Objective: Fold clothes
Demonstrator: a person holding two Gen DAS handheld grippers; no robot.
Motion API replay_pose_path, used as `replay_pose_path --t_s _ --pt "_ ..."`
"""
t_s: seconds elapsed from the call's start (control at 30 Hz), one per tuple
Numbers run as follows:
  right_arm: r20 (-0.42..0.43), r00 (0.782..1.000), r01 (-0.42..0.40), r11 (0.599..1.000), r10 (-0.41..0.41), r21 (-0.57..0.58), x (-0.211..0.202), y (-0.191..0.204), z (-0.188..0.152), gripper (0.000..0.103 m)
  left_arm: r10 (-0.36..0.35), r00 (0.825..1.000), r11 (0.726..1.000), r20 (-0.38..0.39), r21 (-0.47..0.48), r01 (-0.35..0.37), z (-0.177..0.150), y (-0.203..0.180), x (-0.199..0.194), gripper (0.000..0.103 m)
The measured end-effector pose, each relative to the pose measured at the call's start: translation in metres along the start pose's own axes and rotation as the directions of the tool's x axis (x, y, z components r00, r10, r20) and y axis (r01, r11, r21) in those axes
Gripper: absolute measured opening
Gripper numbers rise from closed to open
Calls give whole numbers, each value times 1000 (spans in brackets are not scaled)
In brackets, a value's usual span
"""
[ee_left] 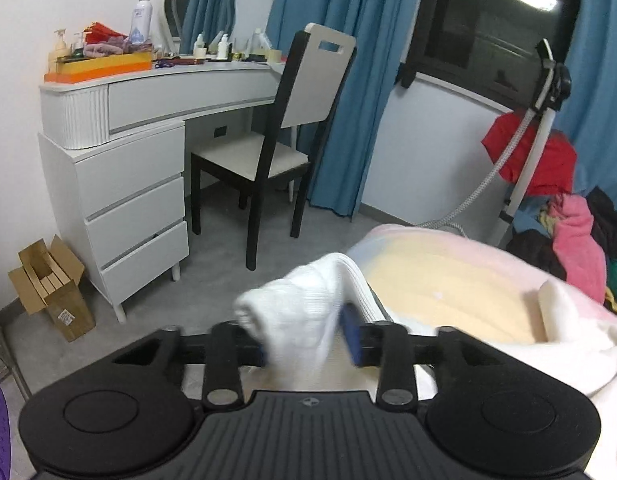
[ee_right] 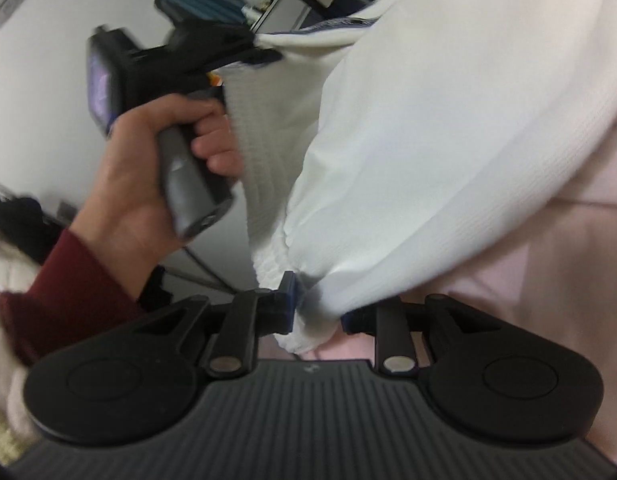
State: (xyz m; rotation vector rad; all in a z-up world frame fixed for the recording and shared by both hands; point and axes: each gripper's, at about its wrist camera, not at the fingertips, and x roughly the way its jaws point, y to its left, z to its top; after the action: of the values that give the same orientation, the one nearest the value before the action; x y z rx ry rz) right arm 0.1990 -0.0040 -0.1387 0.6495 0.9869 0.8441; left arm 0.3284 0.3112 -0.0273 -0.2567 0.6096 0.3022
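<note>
A white ribbed knit garment [ee_right: 420, 152] hangs between my two grippers above the bed. My left gripper [ee_left: 308, 338] is shut on a bunched white edge of the garment [ee_left: 304, 304], held up over the bed's near corner. My right gripper [ee_right: 318, 306] is shut on another edge of the same garment. In the right wrist view the left gripper [ee_right: 264, 54] shows at upper left, held by a hand in a dark red sleeve, pinching the cloth near a blue-trimmed hem.
A bed with a pastel pink and yellow blanket [ee_left: 448, 276] lies to the right. A white dressing table [ee_left: 148, 128] and a dark chair [ee_left: 276, 152] stand on the grey floor. A garment steamer [ee_left: 536, 128] and a pile of coloured clothes [ee_left: 576, 236] stand at the far right. A cardboard box [ee_left: 52, 288] sits at left.
</note>
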Motion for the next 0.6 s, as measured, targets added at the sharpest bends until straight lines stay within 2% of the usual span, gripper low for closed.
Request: replay_pose_path --t_s 0.03,0.07,0.1,0.13,0.17,0.3,0.37,0.43,0.5,0.53,0.6 --pt "-18 1000 12 1000 -13 -28 -3 2 1 35 -8 1000 1000 -2 5 8 -2 -1 -2 58" --pt "-31 999 30 998 -31 -46 -7 5 2 45 -15 1000 1000 -5 8 15 -4 -2 -6 64" --pt "-43 998 48 997 -51 -64 -11 7 3 56 -17 1000 1000 -5 10 17 -7 -1 -12 75" --pt "-44 997 61 995 -65 -79 -17 11 4 60 -14 1000 1000 1 10 14 -10 0 -21 83" --pt "-36 996 75 992 -79 -102 -25 16 2 66 -16 1000 1000 12 11 16 -11 1 -30 86" --pt "35 989 148 969 -144 -197 -68 35 -3 67 -76 995 997 64 -8 77 -20 0 -81 99" --pt "107 976 210 949 -189 -237 -96 43 -3 67 -112 990 994 86 9 111 -25 -5 -112 100" --pt "189 956 273 920 -226 -280 -128 50 -12 67 -149 983 988 108 55 144 -35 -16 -145 100" --pt "289 922 345 883 -256 -318 -164 54 -23 66 -181 974 980 133 108 167 -47 -29 -178 101" --pt "337 902 383 863 -271 -330 -180 55 -28 66 -195 969 976 151 129 176 -56 -38 -194 102" --pt "431 844 477 813 -318 -333 -215 51 -40 66 -222 957 968 185 160 194 -78 -53 -226 103"
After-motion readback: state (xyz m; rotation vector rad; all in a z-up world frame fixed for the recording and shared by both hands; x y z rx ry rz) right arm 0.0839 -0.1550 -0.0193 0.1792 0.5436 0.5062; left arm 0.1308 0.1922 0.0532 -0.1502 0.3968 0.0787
